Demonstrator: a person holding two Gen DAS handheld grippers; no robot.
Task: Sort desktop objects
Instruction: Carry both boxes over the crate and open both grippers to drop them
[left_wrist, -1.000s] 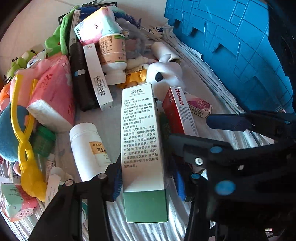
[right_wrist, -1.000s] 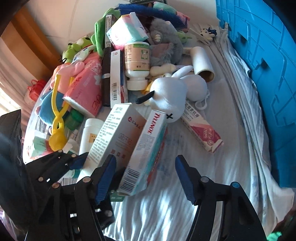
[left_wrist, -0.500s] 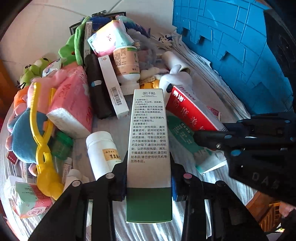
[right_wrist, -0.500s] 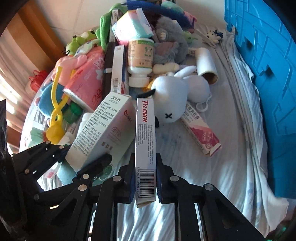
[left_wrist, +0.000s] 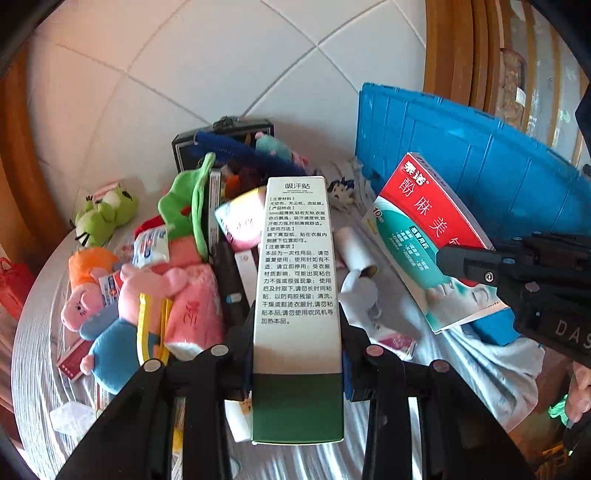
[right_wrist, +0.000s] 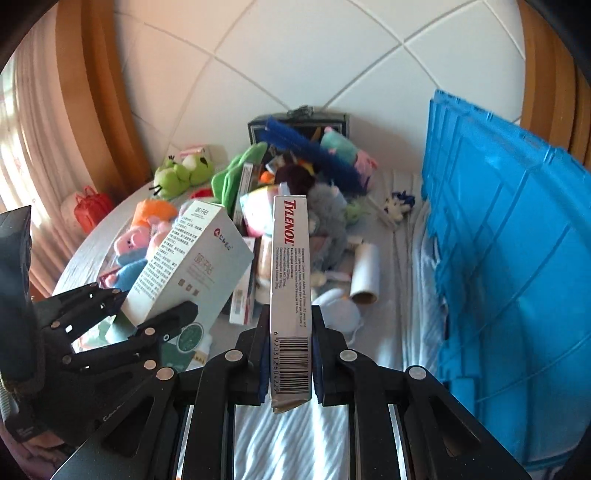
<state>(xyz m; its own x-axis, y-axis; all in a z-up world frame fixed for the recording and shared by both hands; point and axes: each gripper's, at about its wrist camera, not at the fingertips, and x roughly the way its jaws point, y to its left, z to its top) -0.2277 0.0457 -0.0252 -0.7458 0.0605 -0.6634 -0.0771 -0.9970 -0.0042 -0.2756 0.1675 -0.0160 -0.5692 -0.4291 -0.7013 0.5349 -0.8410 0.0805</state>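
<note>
Fingers of both grippers clamp boxes: left (left_wrist: 297, 350) white-green box (left_wrist: 297, 295), right (right_wrist: 288, 354) Tylenol box (right_wrist: 290, 280).

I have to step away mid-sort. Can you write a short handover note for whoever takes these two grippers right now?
Left gripper: jaws shut on the white-and-green box, held clear of the pile.
Right gripper: jaws shut on the Tylenol box, also lifted.
Blue crate stands on the right of the table, beside the pile.
Done: both boxes picked out of the clutter.
Left: neither box is set down yet. Plush toys, such as the green frog, the pink tissue pack and the paper roll still lie mixed on the cloth.
</note>
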